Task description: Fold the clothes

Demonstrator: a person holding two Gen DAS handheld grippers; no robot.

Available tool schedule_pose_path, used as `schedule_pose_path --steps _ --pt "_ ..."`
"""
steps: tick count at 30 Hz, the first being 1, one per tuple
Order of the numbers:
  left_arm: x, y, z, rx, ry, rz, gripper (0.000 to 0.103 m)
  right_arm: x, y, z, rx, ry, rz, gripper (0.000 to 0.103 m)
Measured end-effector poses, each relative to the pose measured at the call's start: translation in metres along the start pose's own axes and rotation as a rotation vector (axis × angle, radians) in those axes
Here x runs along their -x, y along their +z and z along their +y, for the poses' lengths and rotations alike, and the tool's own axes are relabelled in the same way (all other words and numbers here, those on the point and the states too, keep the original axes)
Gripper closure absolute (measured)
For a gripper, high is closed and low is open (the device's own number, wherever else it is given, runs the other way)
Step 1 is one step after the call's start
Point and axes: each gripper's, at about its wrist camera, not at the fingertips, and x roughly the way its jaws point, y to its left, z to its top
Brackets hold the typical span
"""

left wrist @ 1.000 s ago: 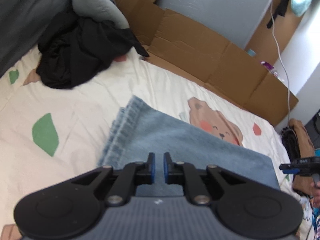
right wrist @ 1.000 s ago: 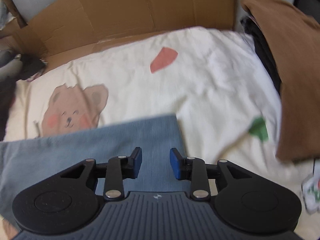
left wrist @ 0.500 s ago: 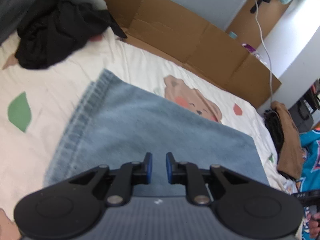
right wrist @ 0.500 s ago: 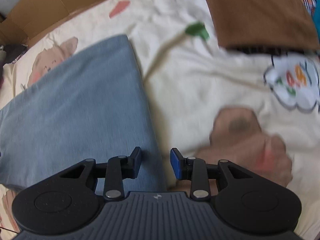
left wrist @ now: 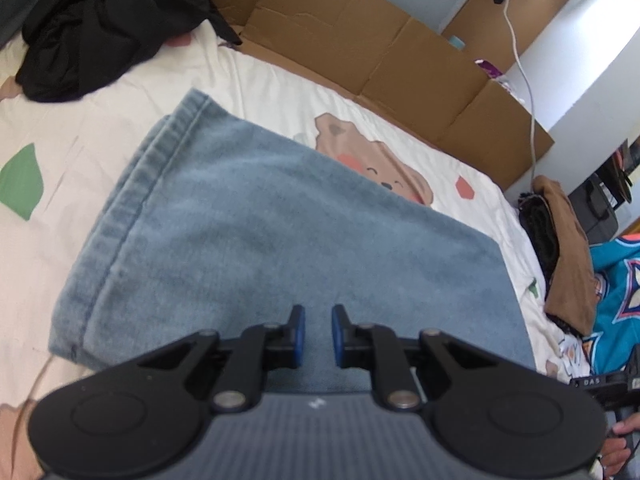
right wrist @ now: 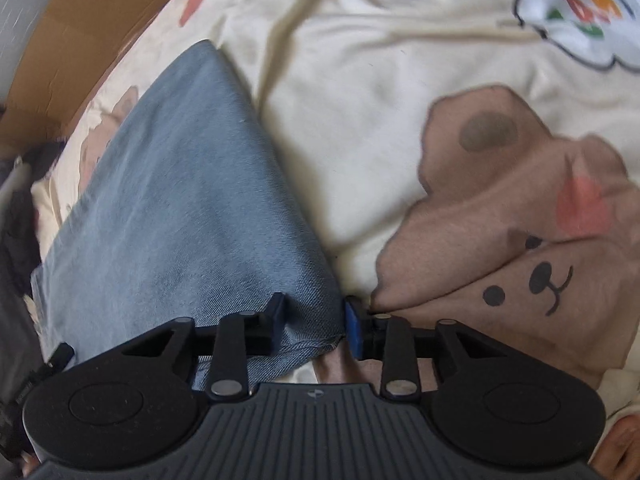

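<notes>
Denim, blue, one folded piece (left wrist: 280,240), lies flat on our bear-print bedsheet (left wrist: 100,88). Our left gripper (left wrist: 318,334) hovers over it, jaws narrowly parted, holding nothing. Our right gripper (right wrist: 314,322) has just been closing, its jaws straddling the denim's near corner. Cardboard (left wrist: 380,48) lines the far edge; black clothes (left wrist: 100,20) lie heaped beyond.
</notes>
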Motion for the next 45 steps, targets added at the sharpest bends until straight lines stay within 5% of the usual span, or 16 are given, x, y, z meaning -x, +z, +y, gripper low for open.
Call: schedule_pose_path --steps 7,13,23,33,43,45 --pt "-0.002 -0.002 -0.004 -0.008 -0.011 0.011 0.089 0.023 0.008 -0.004 -0.041 0.085 0.01 0.079" --pt "-0.004 -0.005 -0.011 -0.034 -0.016 0.031 0.089 0.001 0.01 -0.024 -0.074 0.147 0.037 0.056" --pt "-0.011 -0.005 -0.02 -0.057 -0.008 0.062 0.089 -0.026 -0.001 -0.055 -0.181 0.367 0.007 0.053" --pt "-0.019 -0.01 -0.035 -0.078 -0.038 0.087 0.089 -0.01 0.005 -0.059 -0.255 0.591 0.016 0.057" --pt "-0.018 -0.015 -0.043 -0.132 -0.087 0.142 0.089 -0.047 0.003 -0.051 -0.296 0.586 0.032 0.057" --pt "-0.018 -0.016 -0.047 -0.155 -0.093 0.152 0.089 -0.048 0.004 -0.045 -0.292 0.57 0.016 0.063"
